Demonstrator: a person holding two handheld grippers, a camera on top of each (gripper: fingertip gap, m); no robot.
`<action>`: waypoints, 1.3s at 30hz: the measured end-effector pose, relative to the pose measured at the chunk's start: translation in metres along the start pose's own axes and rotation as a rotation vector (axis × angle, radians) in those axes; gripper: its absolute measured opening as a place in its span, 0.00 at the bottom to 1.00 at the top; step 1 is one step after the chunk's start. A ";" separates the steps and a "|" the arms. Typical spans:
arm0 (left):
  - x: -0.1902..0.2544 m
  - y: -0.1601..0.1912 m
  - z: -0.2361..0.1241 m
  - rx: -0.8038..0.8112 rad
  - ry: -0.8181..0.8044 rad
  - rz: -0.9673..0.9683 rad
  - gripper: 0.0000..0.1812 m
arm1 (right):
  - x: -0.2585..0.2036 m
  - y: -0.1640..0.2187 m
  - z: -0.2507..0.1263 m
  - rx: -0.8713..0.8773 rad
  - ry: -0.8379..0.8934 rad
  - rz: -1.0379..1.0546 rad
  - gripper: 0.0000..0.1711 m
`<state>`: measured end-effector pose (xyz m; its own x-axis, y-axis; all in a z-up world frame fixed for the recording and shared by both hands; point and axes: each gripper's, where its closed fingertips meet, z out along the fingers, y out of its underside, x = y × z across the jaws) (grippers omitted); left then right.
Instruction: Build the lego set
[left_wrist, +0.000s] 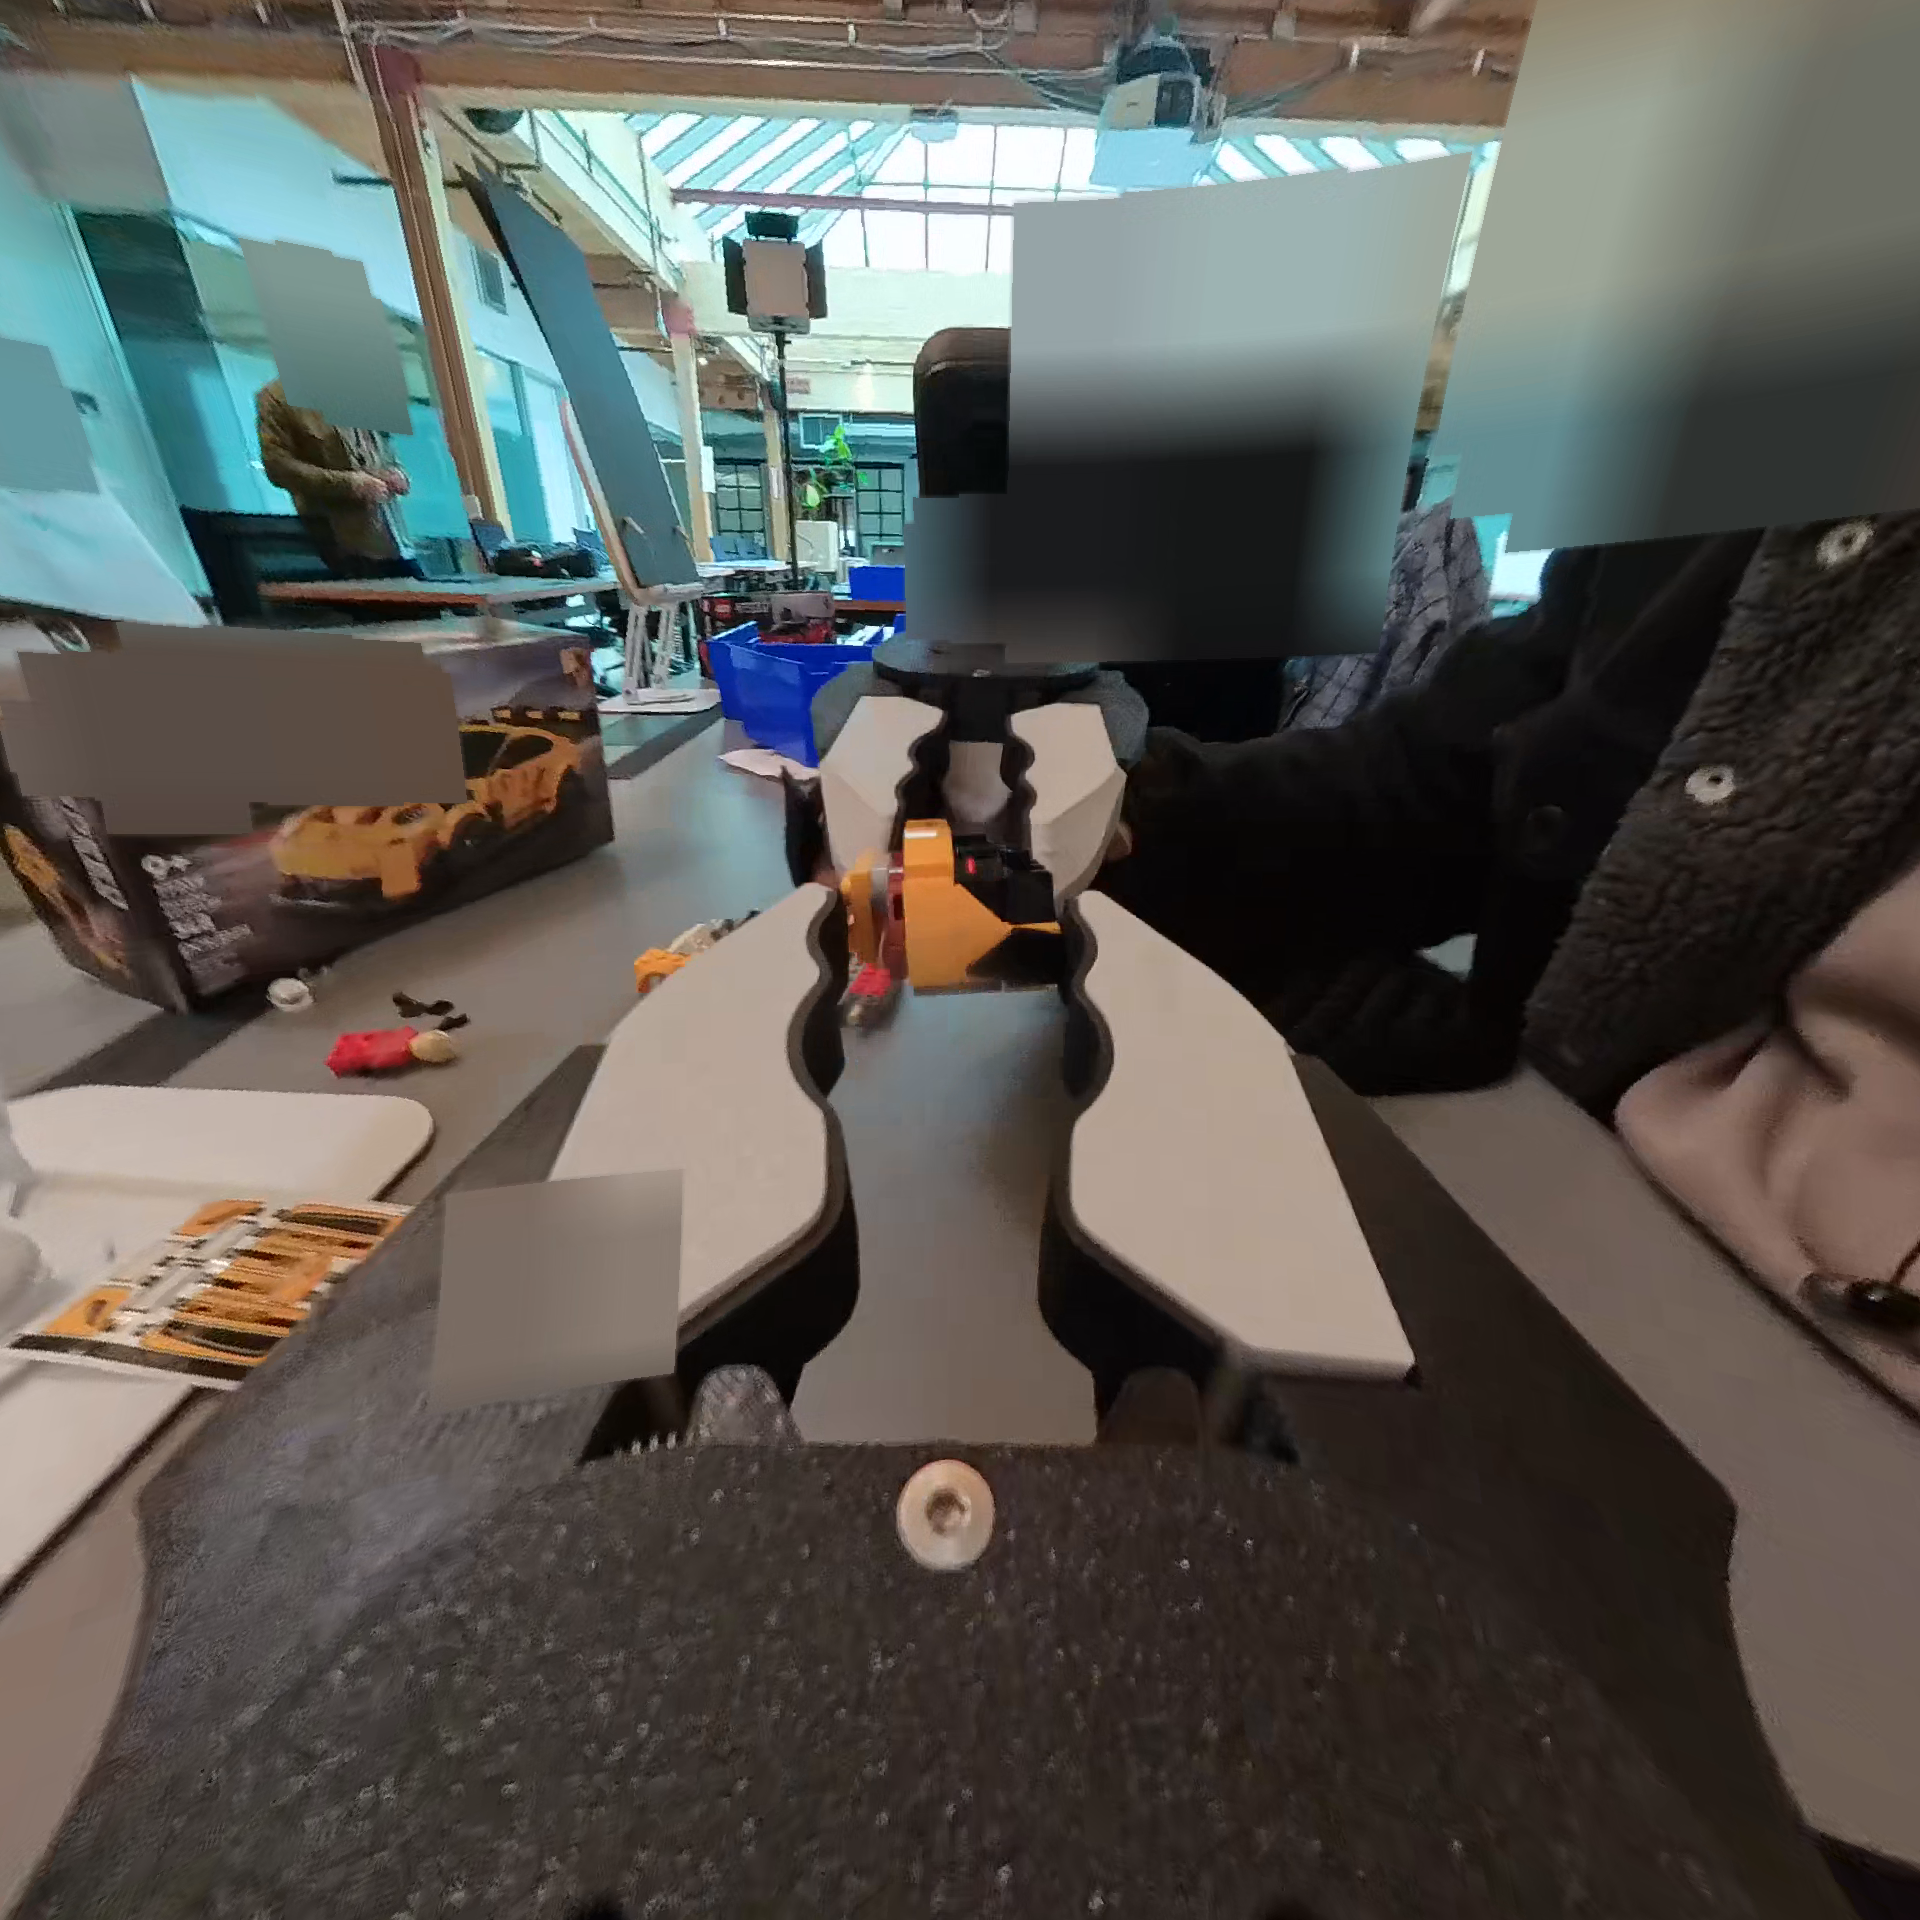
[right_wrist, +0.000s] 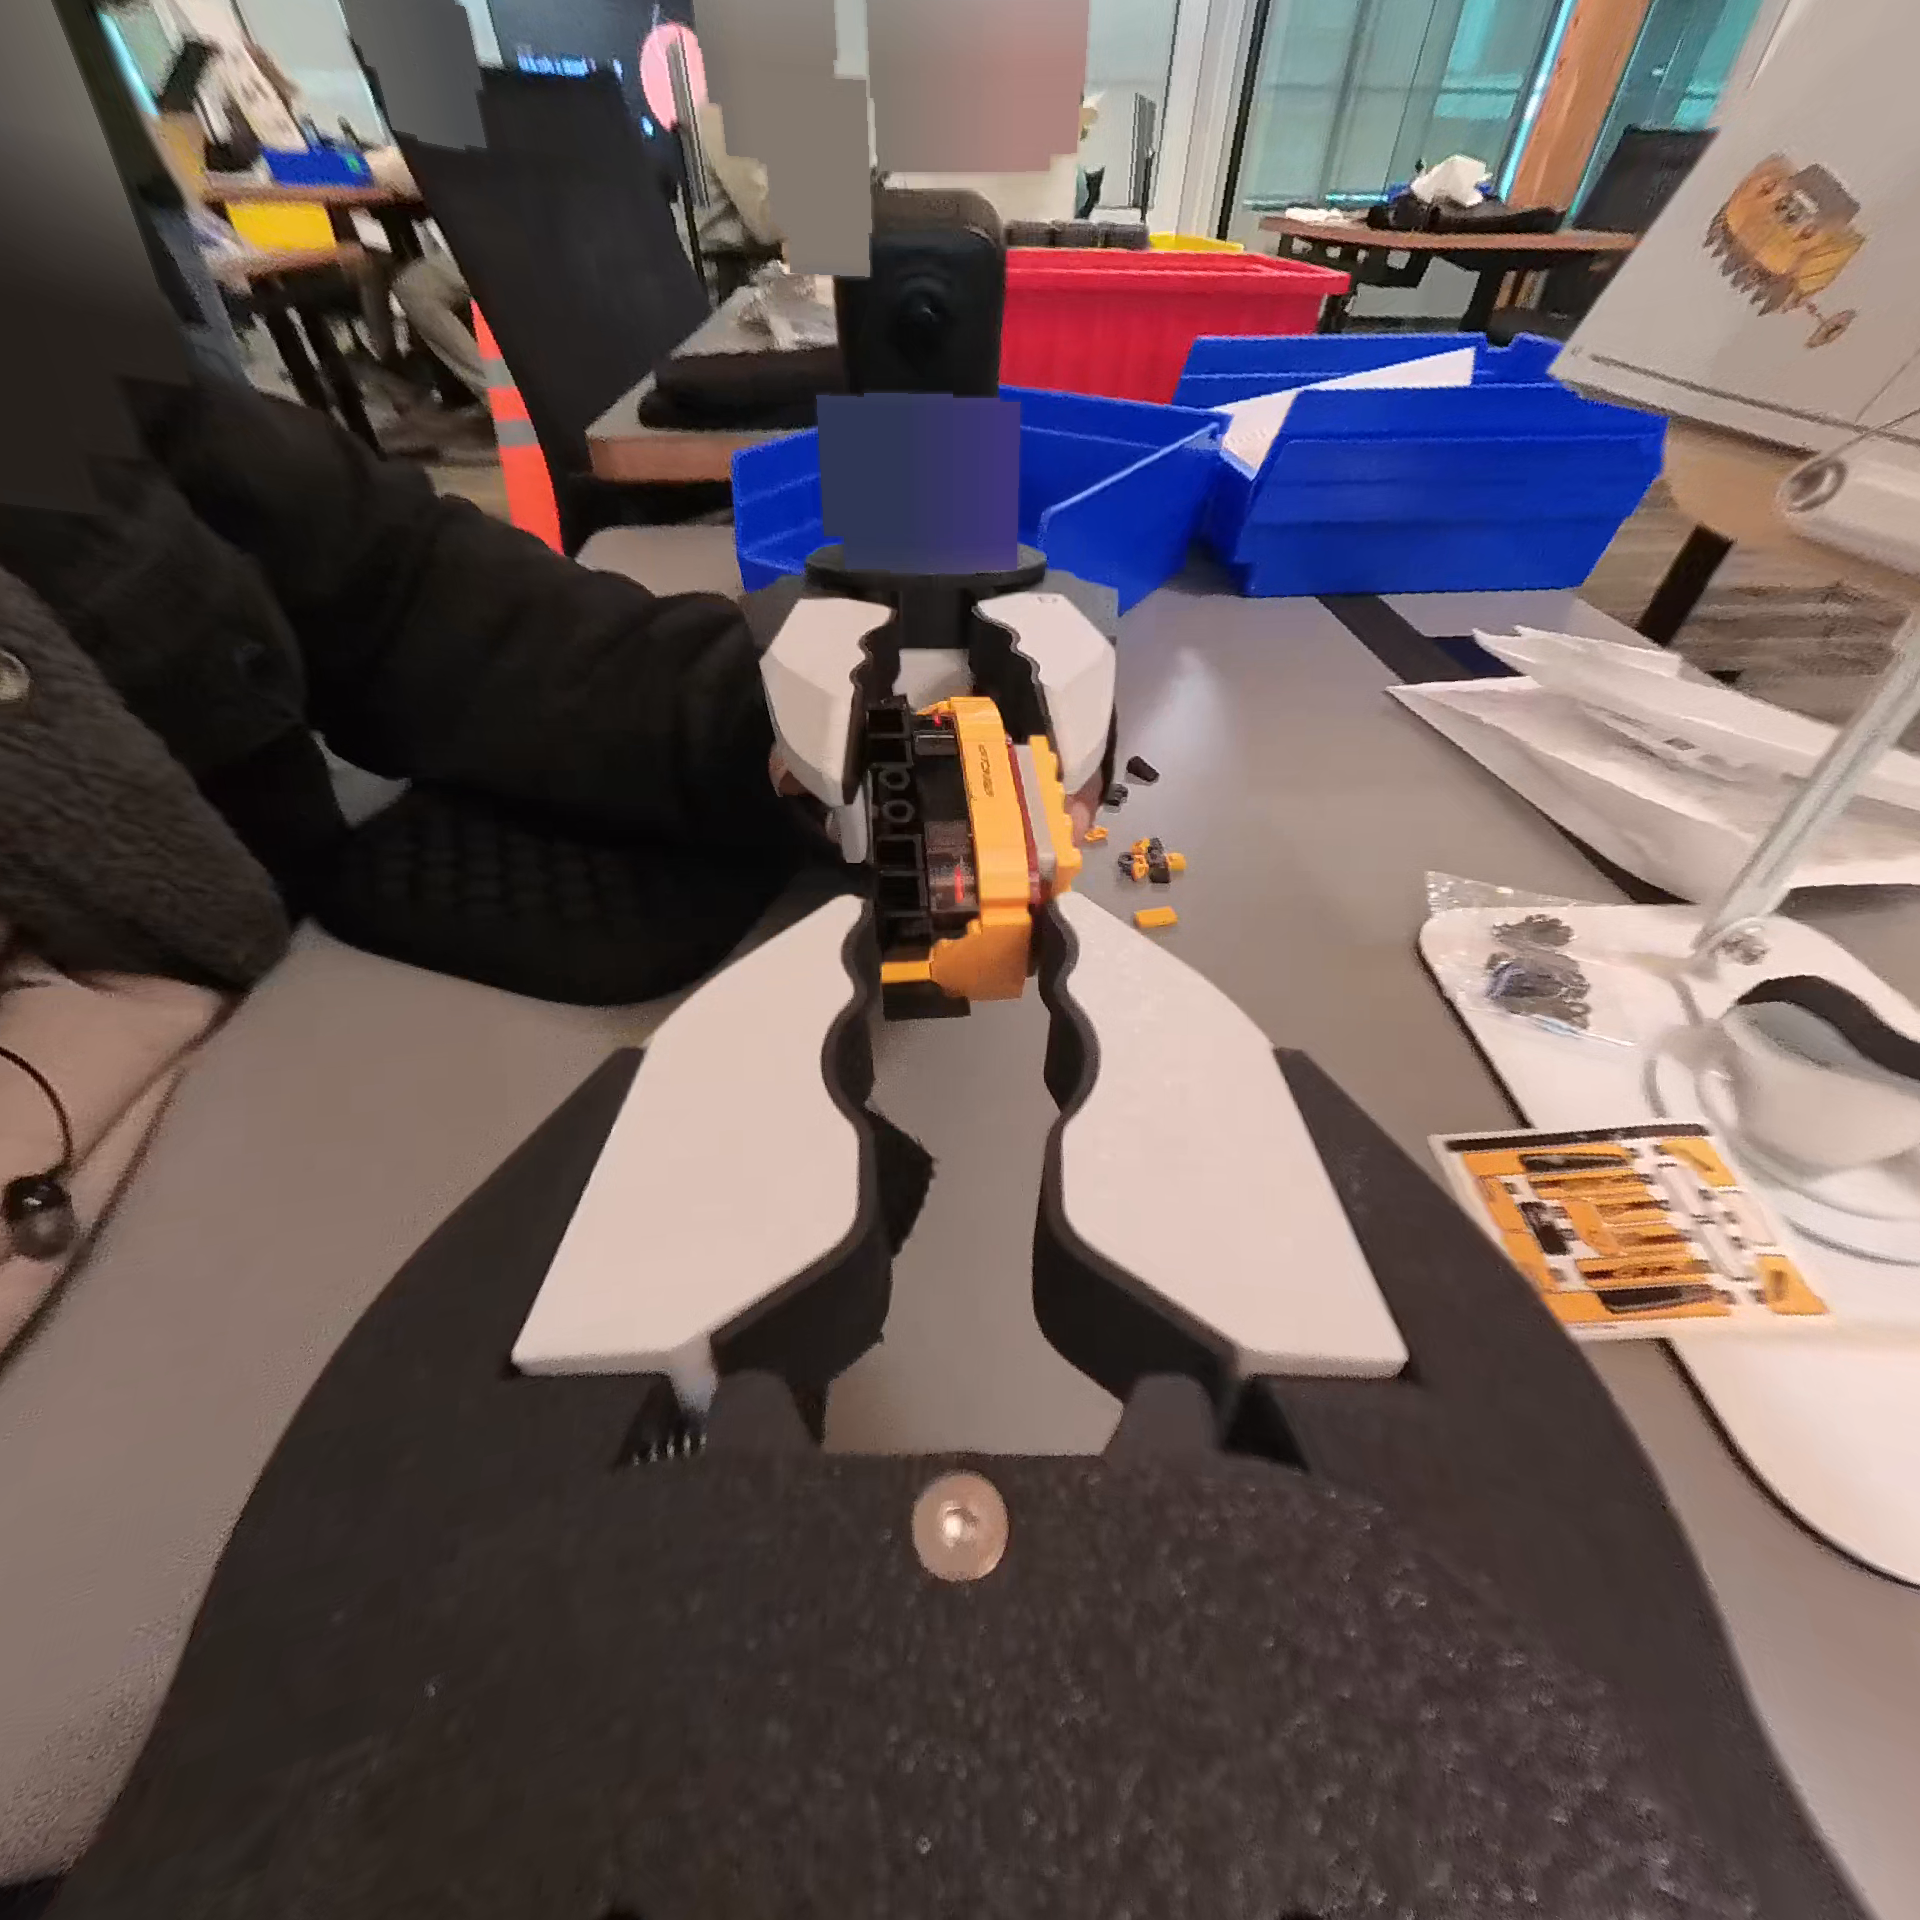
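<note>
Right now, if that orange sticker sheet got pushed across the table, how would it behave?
The sticker sheet looks thin and flat, so it would probably slide easily and bend if lifted. Lying flush on the white mat, its edge seems hard to pinch.

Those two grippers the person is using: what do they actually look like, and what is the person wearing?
Each gripper, left and right, has two broad light-grey fingers with wavy black inner pads, set on a speckled black body with one silver screw in the middle. A small black camera stands on top of the far one. The person wears a black fleecy jacket with round snap buttons.
</note>
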<state>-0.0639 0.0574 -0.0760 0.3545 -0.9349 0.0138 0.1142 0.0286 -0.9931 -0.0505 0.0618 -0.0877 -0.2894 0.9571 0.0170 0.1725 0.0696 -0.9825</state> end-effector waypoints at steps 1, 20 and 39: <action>0.000 0.002 0.000 -0.015 -0.010 0.038 0.21 | 0.000 0.001 0.000 -0.009 0.015 -0.037 0.17; -0.026 0.035 -0.008 -0.114 0.011 -0.559 0.16 | 0.023 0.032 0.010 -0.288 0.488 -1.026 0.17; -0.021 0.091 -0.007 -0.535 -0.094 -0.101 0.17 | 0.008 0.093 0.010 -0.581 0.136 -0.020 0.17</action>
<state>-0.0670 0.0772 -0.1676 0.4501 -0.8875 0.0986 -0.3266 -0.2664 -0.9069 -0.0462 0.0731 -0.1811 -0.1810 0.9788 0.0959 0.6659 0.1937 -0.7204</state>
